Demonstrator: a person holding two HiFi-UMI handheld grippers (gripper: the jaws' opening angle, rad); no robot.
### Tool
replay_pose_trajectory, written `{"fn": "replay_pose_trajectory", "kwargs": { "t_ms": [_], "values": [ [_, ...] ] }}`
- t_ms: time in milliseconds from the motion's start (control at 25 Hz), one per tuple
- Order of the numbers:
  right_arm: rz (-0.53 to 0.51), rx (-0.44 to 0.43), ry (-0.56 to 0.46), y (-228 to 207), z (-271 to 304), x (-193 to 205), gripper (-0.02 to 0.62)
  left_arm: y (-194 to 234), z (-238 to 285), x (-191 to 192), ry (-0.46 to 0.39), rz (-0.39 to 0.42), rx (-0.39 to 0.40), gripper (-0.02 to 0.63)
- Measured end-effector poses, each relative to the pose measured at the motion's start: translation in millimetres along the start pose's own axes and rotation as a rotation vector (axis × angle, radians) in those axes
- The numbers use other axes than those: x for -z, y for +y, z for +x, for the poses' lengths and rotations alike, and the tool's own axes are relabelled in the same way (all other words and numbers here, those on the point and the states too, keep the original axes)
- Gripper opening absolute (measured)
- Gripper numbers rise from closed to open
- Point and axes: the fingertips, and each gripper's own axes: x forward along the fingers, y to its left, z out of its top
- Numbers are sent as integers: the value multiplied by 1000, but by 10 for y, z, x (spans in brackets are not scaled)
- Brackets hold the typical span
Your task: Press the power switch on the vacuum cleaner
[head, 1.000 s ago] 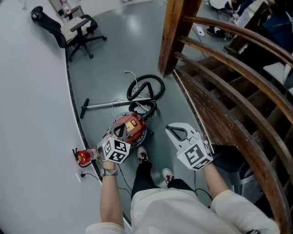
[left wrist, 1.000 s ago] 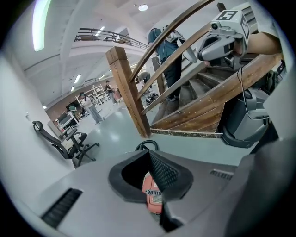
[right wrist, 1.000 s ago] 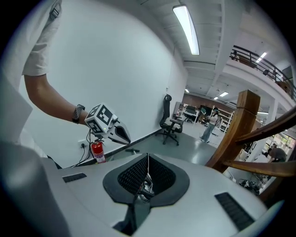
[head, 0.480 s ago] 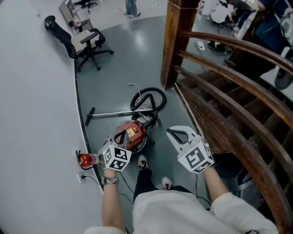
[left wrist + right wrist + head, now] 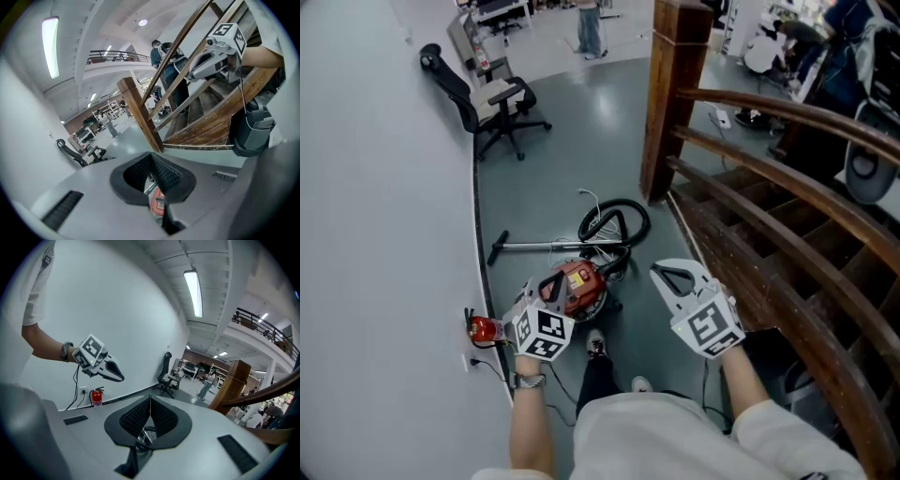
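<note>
Grey polished floor (image 5: 581, 141) runs between a curved white wall (image 5: 375, 234) and a dark wooden staircase (image 5: 769, 225), with an office chair (image 5: 502, 108) parked far up the room. At the foot of the wall lies the task's thing, a red canister vacuum cleaner (image 5: 577, 284), just ahead of the person's shoes (image 5: 594, 344), its black hose (image 5: 614, 225) coiled beyond it and its metal wand (image 5: 539, 247) stretched flat toward the wall. Both hands are held high over it. The left tool (image 5: 536, 298) hangs above the canister's near-left edge, jaws pressed fully together and holding nothing. The right tool (image 5: 660, 272) sits well off to the right over bare floor, its jaws likewise meeting and empty. A small red fire extinguisher (image 5: 481, 328) stands against the wall beside the left wrist. The power switch is too small to pick out from here, so the press is best judged as needing a close look first. The left tool is the nearer one and, closed, makes a single blunt tip. It should come straight down on the top of the canister. A firm, square push, clear of the hose and cable, would likely stop the canister sliding on the smooth floor.
</note>
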Motion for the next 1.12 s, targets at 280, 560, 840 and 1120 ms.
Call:
{"fn": "replay_pose_trajectory", "kwargs": {
  "t_ms": [280, 560, 840, 1120],
  "values": [
    [-34, 7, -64, -8, -247, -205, 29, -79, -337, -281, -47, 6, -31, 2],
    [-42, 14, -104, 29, -576, -298, 29, -163, -682, -455, -75, 11, -72, 1],
    [-85, -26, -96, 136, -830, -298, 29, -325, -962, -598, -90, 18, -103, 1],
    [-115, -72, -112, 343, -1053, -379, 29, -517, -1358, -790, -119, 33, -137, 2]
  ]
}}
